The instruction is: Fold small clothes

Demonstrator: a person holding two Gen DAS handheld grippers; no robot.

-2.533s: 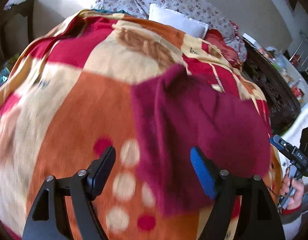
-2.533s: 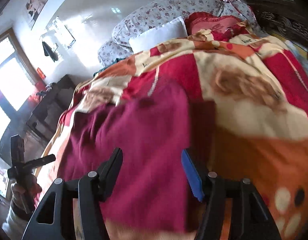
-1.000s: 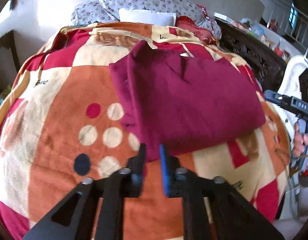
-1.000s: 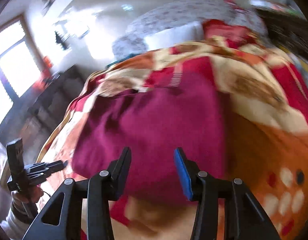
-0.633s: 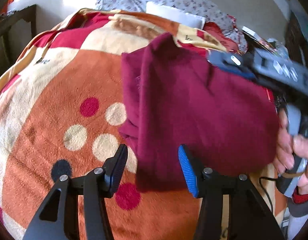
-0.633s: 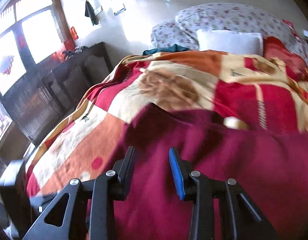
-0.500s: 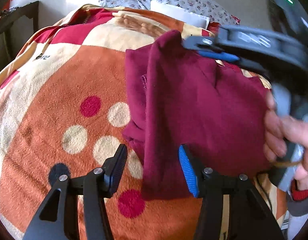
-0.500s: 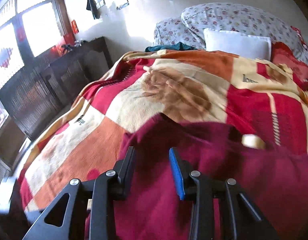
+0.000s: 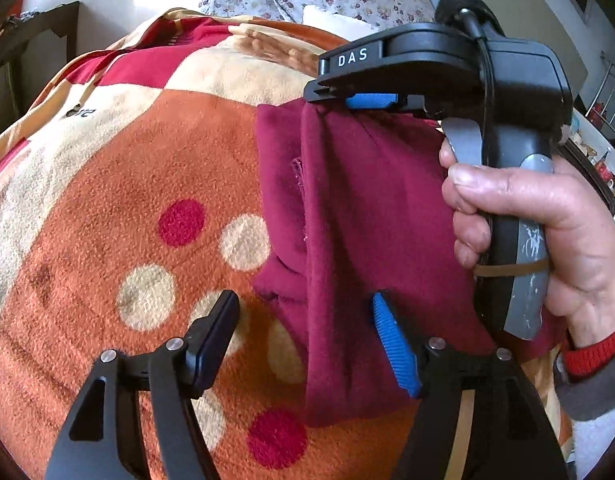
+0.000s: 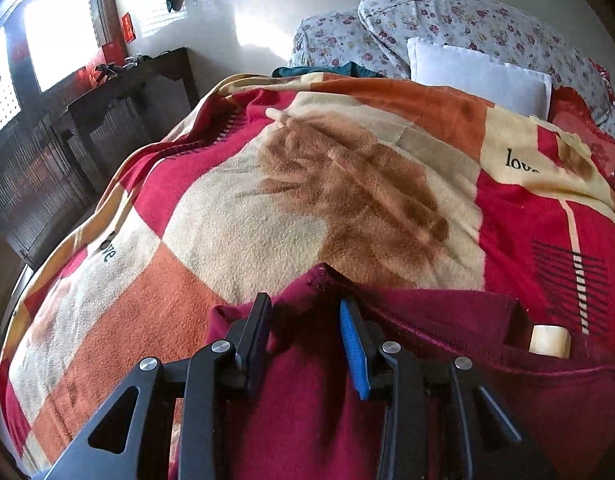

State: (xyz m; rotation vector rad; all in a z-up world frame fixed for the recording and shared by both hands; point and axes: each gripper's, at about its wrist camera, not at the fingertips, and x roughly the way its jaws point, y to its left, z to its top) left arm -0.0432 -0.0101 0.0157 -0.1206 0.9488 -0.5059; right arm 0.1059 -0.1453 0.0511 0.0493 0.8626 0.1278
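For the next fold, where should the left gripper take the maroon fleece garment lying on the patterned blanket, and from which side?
Probably the near left corner of the maroon fleece garment, coming from the near edge. There the folded layers end in a free hem lying flat on the patterned blanket. The left gripper, its jaws opening, already straddles it. The right gripper is at the far corner.

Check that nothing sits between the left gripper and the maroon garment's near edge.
Nothing visible does. The left gripper is opening, its fingers straddling the maroon garment's near folded edge on the blanket.
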